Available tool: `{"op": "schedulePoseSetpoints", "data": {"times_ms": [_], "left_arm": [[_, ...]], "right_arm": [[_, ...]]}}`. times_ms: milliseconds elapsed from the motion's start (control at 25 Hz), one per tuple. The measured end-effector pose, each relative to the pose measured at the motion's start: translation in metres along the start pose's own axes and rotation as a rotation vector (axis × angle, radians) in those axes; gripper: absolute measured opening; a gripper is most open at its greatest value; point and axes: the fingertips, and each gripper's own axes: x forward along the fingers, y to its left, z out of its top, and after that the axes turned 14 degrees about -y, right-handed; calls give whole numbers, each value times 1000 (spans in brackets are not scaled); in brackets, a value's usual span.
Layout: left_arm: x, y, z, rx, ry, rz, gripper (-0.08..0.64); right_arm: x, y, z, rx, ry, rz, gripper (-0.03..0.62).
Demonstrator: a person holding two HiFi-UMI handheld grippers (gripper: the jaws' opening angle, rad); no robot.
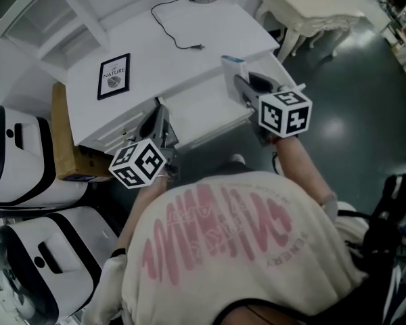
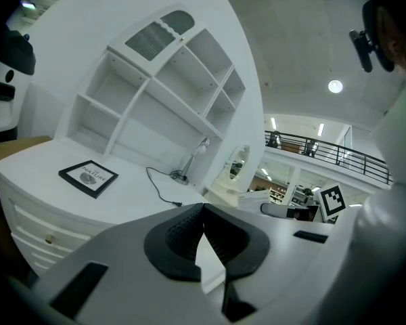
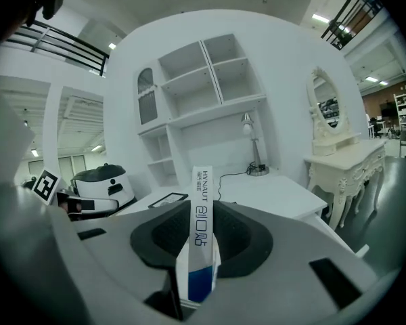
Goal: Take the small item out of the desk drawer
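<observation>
Now my right gripper [image 3: 201, 234] pinches the small box [image 3: 202, 188] between its 2 jaws, above the open drawer [image 1: 201, 110], probably to clear its rim; my left gripper [image 2: 204, 235], closed on nothing, hangs near the drawer front.

Box [image 3: 201, 232] bottom buried between right gripper [image 3: 201, 212] jaws, drawer [image 1: 203, 110] right end behind it, framed print [image 1: 114, 76] small lettering unreadable

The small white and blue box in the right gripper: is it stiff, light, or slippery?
Probably stiff: the box shows straight edges while clamped in the right gripper. Likely light, a thin carton. Its smooth faces might slip.
</observation>
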Motion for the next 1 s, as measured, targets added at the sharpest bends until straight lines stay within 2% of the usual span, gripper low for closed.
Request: {"op": "schedulePoseSetpoints", "data": {"times_ms": [160, 520, 1000], "left_arm": [[-27, -3, -1, 1, -11, -7, 29], [-80, -15, -10, -5, 9, -38, 29], [-97, -14, -15, -30, 40, -21, 29]], "right_arm": [[-30, 20, -3, 10, -40, -21, 104], [-82, 53, -22, 9, -30, -65, 103], [-92, 61, -27, -8, 10, -71, 103]]}}
